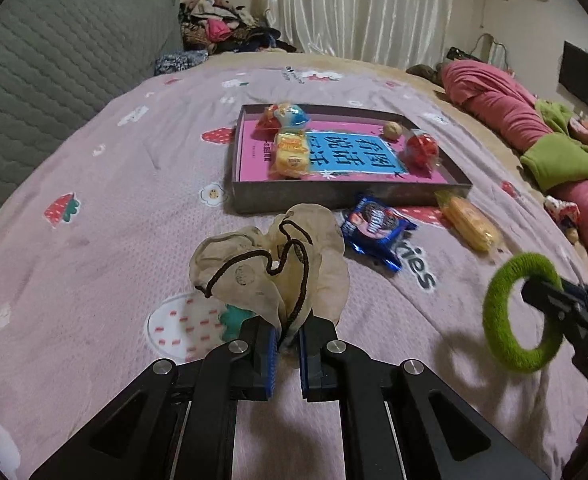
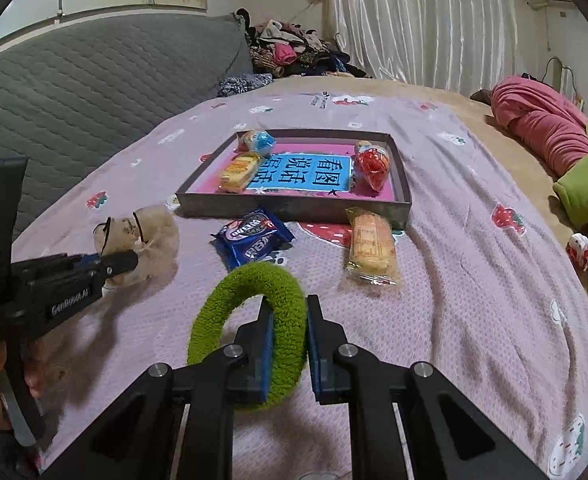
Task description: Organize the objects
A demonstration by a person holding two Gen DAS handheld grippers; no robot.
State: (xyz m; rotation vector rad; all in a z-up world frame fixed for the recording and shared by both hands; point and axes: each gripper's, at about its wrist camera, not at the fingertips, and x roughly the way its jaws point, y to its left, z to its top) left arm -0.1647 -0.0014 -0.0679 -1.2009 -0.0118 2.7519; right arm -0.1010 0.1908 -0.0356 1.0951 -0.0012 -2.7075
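Both grippers loaded above the bed's near edge: left gripper (image 1: 289, 336) pinching the drawstring pouch (image 1: 269, 264), right gripper (image 2: 287, 332) clamped on the green ring (image 2: 249, 332), with the tray (image 2: 294, 208) straight ahead mid-bed (right slightly nearer, I'd judge).

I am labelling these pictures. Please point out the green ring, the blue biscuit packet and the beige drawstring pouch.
green ring (image 2: 289, 304): right wrist view, upper right of the fuzzy band.
blue biscuit packet (image 2: 251, 240): right wrist view, middle of the wrapper.
beige drawstring pouch (image 1: 237, 276): left wrist view, left lobe of the cloth.
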